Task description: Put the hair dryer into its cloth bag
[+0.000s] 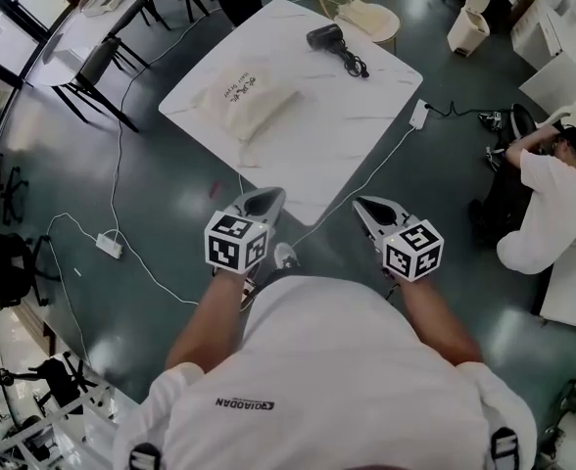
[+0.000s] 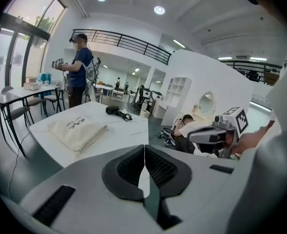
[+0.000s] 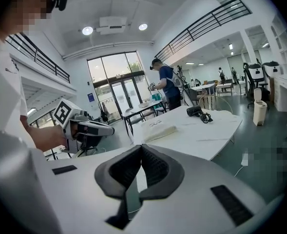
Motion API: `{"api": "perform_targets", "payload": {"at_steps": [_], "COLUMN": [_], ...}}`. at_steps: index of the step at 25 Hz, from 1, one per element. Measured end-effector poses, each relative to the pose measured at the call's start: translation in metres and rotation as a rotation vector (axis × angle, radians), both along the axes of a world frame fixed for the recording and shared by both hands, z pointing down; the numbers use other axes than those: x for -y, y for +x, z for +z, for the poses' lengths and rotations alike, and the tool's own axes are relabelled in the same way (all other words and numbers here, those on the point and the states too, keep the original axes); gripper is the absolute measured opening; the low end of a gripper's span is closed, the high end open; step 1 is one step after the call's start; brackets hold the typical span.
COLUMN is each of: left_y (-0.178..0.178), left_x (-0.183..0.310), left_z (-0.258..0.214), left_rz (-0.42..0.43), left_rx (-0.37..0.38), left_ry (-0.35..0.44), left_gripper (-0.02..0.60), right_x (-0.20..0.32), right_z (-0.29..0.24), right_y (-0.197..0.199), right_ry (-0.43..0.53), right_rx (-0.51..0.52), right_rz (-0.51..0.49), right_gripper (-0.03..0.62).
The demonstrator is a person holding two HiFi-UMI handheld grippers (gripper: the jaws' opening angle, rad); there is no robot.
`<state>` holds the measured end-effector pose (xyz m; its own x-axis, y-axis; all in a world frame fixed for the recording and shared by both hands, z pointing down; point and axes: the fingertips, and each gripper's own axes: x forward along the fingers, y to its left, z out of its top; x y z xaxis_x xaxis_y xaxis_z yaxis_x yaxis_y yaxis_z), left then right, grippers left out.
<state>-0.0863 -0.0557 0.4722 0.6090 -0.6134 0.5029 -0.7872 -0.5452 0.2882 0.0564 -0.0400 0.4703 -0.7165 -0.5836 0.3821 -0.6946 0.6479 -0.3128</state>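
A black hair dryer (image 1: 325, 37) with its coiled cord lies at the far corner of the white table (image 1: 347, 125). The cream cloth bag (image 1: 247, 101) lies flat on the table's left half. Both grippers hang in the air short of the table's near corner, touching nothing. My left gripper (image 1: 265, 196) is shut and empty, and so is my right gripper (image 1: 362, 204). The left gripper view looks past its shut jaws (image 2: 144, 147) to the bag (image 2: 80, 129) and dryer (image 2: 112, 110). Beyond the shut jaws (image 3: 141, 146) in the right gripper view lie the bag (image 3: 158, 132) and dryer (image 3: 196, 111).
A person (image 2: 80, 67) stands at the table's far side. Another person (image 1: 548, 194) crouches on the floor at the right. A power strip (image 1: 419, 114) hangs by the table's right edge, and cables with a second strip (image 1: 109, 245) cross the floor. Chairs and a desk (image 1: 102, 27) stand at far left.
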Motion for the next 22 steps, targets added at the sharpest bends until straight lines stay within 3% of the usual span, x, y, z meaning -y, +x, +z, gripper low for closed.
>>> {"api": "perform_targets", "payload": {"at_steps": [11, 22], "left_y": [-0.055, -0.07], "left_x": [0.091, 0.118], "left_z": [0.016, 0.04], "left_rz": [0.064, 0.032], "left_rx": [-0.009, -0.037], "left_ry": [-0.01, -0.055], "left_gripper": [0.029, 0.029], "right_x": [0.087, 0.116], "right_z": [0.006, 0.018], "right_y": [-0.036, -0.038], "right_ry": [-0.014, -0.044], "right_rx": [-0.067, -0.129], "right_rz": [0.097, 0.089], "right_gripper": [0.021, 0.021]}}
